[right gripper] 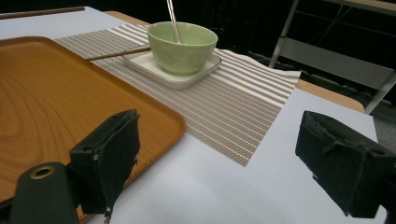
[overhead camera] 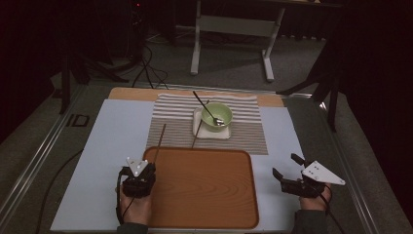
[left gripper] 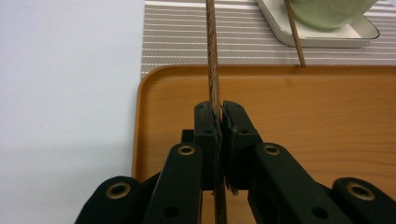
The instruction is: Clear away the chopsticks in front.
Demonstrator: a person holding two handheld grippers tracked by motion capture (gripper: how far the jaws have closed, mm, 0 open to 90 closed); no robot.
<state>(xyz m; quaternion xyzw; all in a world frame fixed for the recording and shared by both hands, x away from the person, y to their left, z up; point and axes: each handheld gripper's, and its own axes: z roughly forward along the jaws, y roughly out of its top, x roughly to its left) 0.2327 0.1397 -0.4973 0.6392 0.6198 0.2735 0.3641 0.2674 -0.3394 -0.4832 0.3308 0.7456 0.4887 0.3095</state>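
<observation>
A thin brown chopstick [overhead camera: 160, 141] runs from my left gripper [overhead camera: 150, 167] out over the striped placemat [overhead camera: 243, 136]. In the left gripper view the jaws are shut on this chopstick [left gripper: 212, 56], just over the wooden tray's [left gripper: 303, 116] left rim. A second chopstick [overhead camera: 199, 126] leans on the white square plate [overhead camera: 214, 133], which carries a green bowl [overhead camera: 217, 117] with a metal spoon [overhead camera: 204, 106] in it. My right gripper [overhead camera: 287, 166] stands open right of the tray [overhead camera: 199, 187], above the pale blue mat, nothing between its pads [right gripper: 112, 149].
The pale blue mat [overhead camera: 117, 146] covers most of the table, with bare wood at the far edge [overhead camera: 272, 100]. Beyond the table stand a white desk frame [overhead camera: 234, 29] and cables on the floor [overhead camera: 146, 68].
</observation>
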